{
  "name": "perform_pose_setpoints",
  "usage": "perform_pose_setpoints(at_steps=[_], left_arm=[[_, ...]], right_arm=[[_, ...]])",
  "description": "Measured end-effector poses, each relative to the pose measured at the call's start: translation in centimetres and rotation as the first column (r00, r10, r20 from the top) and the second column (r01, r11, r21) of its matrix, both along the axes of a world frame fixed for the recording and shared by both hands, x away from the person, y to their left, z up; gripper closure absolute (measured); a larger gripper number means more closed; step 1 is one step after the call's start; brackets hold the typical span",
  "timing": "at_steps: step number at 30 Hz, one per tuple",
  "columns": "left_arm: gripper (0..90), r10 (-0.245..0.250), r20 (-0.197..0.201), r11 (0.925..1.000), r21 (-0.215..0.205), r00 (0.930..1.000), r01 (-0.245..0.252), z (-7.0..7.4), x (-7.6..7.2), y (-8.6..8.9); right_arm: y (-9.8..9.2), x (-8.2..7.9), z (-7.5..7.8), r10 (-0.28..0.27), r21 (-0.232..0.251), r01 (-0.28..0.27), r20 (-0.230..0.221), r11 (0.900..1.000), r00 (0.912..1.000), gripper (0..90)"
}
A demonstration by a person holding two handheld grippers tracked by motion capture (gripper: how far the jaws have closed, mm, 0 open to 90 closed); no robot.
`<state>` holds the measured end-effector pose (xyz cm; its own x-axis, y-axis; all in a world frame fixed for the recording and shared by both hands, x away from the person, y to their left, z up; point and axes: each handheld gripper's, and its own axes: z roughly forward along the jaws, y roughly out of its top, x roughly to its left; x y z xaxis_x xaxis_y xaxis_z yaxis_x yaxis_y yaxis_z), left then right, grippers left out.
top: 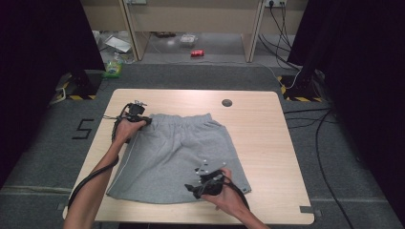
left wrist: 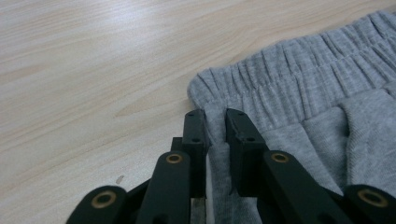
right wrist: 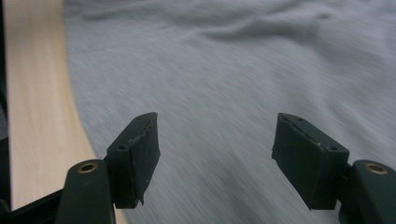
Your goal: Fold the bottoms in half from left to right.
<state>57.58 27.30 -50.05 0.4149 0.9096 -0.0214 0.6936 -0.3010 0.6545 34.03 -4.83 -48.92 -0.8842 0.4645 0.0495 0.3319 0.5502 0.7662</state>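
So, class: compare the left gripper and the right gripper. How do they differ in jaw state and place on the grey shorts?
The left gripper is shut on the shorts, pinching a fold by the waistband corner; the right gripper stands wide open with nothing between its jaws. The left sits at the far corner, the right over the near hem. Both have black jaws and are hand-held.

I see a light wooden table (top: 267, 143) with a round dark grommet (top: 227, 102) near its far edge. Grey shorts (top: 176, 152) lie flat on it, waistband toward the far side.
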Motion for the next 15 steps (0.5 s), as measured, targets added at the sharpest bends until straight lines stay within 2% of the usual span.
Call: perform_pose_setpoints(at_steps=[1, 2, 3, 4, 5, 6, 7, 8, 9, 11, 13, 14, 15], left_arm=[[77.9, 0.0, -0.001, 1.0, -0.007, 1.0, 0.0, 0.0, 0.0, 0.1], [77.8, 0.002, -0.002, 0.9999, -0.015, 1.0, -0.002, -0.1, 0.0, 0.1], [77.8, 0.002, -0.001, 0.9998, -0.021, 1.0, -0.002, -0.1, 0.0, 0.2], [77.8, 0.002, -0.001, 0.9998, -0.021, 1.0, -0.002, -0.1, 0.0, 0.2], [77.8, 0.002, -0.002, 0.9998, -0.021, 1.0, -0.002, -0.1, 0.0, 0.2], [77.8, 0.002, -0.002, 0.9998, -0.02, 1.0, -0.002, -0.1, 0.0, 0.2], [77.8, -0.001, -0.003, 0.9999, -0.013, 1.0, 0.001, 0.0, 0.0, 0.1], [77.8, -0.001, -0.003, 0.9999, -0.013, 1.0, 0.001, 0.0, 0.0, 0.1], [77.8, -0.004, -0.002, 1.0, -0.006, 1.0, 0.004, 0.0, 0.0, 0.1], [77.8, -0.005, -0.002, 1.0, -0.006, 1.0, 0.005, 0.0, 0.0, 0.1], [77.8, -0.004, -0.004, 1.0, -0.009, 1.0, 0.004, 0.0, 0.1, 0.1], [77.8, -0.004, -0.004, 1.0, -0.009, 1.0, 0.004, 0.0, 0.1, 0.1], [77.8, -0.003, -0.004, 0.9999, -0.011, 1.0, 0.003, 0.0, 0.0, 0.1]], right_arm=[[0.0, 0.0, 0.0, 0.0, 0.0, 0.0, 0.0, 1.0, 1.0, 32.2], [1.0, -0.1, -0.1, 0.021, 0.003, -0.021, -0.007, 1.0, 0.9998, 32.9], [2.8, -0.2, -0.3, 0.057, 0.01, -0.057, -0.01, 0.998, 0.9983, 34.7], [3.8, -0.2, -0.4, 0.077, 0.006, -0.077, -0.007, 0.997, 0.997, 34.7], [3.8, -0.2, -0.4, 0.077, 0.006, -0.077, -0.007, 0.997, 0.997, 34.7], [5.5, -0.3, -0.6, 0.107, 0.009, -0.107, -0.011, 0.994, 0.9942, 35.6], [6.4, -0.3, -0.5, 0.122, 0.015, -0.122, -0.013, 0.992, 0.9924, 36.4], [6.4, -0.3, -0.5, 0.122, 0.015, -0.122, -0.013, 0.992, 0.9924, 36.4], [8.0, -0.4, -0.3, 0.151, 0.026, -0.151, -0.01, 0.988, 0.9885, 36.8], [8.7, -0.5, -0.1, 0.161, 0.029, -0.161, -0.006, 0.987, 0.9869, 36.9], [10.5, -0.6, 0.3, 0.19, 0.043, -0.189, 0.002, 0.981, 0.9819, 38.5], [10.5, -0.6, 0.3, 0.19, 0.043, -0.189, 0.002, 0.981, 0.9819, 38.5], [11.5, -0.7, 0.3, 0.204, 0.046, -0.204, 0.003, 0.978, 0.9789, 39.1]])
